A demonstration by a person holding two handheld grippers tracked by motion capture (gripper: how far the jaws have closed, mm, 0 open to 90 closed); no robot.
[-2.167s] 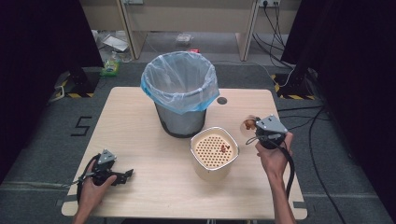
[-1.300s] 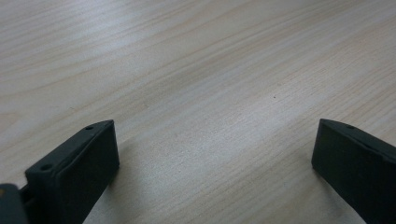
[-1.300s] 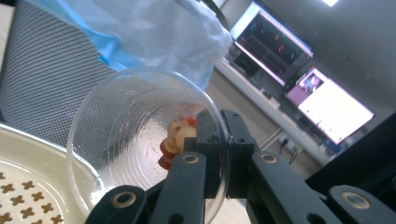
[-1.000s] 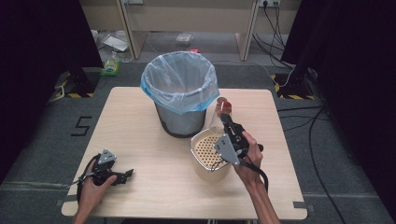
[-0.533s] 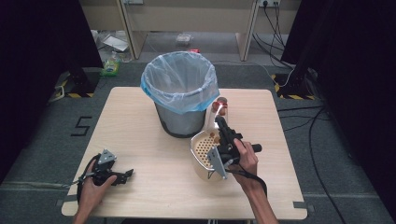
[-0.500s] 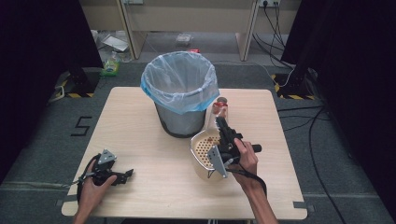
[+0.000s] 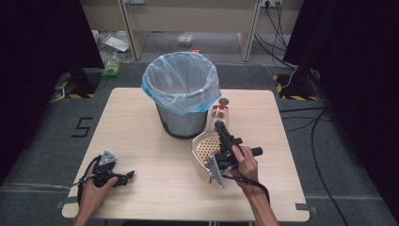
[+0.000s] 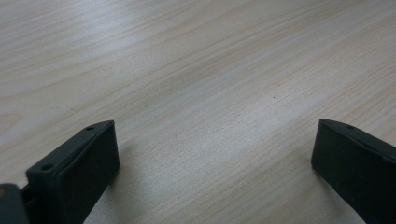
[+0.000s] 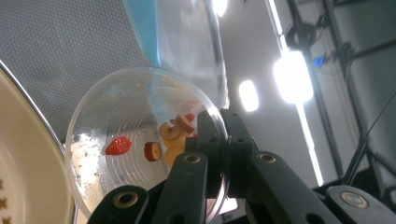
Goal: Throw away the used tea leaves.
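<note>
My right gripper (image 7: 219,126) is shut on the rim of a clear plastic cup (image 7: 219,114), held tilted over the far edge of a cream bowl with a perforated strainer insert (image 7: 202,149). In the right gripper view the cup (image 9: 135,121) lies on its side with red and orange fruit pieces (image 9: 154,148) stuck to its wall, and my right gripper (image 9: 219,140) pinches its rim. The bowl's rim (image 9: 28,154) shows at the left. My left gripper (image 7: 128,175) rests on the table at the near left, open, with bare wood (image 8: 210,70) between its jaws.
A grey bin lined with a blue-rimmed clear bag (image 7: 181,92) stands at the table's middle back, just left of the cup. A small round dark disc (image 7: 224,100) lies on the table (image 7: 141,141) behind the cup.
My right gripper has carried the cup from the right of the bowl to above it, then sunk a little and tipped it. The left gripper has stayed still.
</note>
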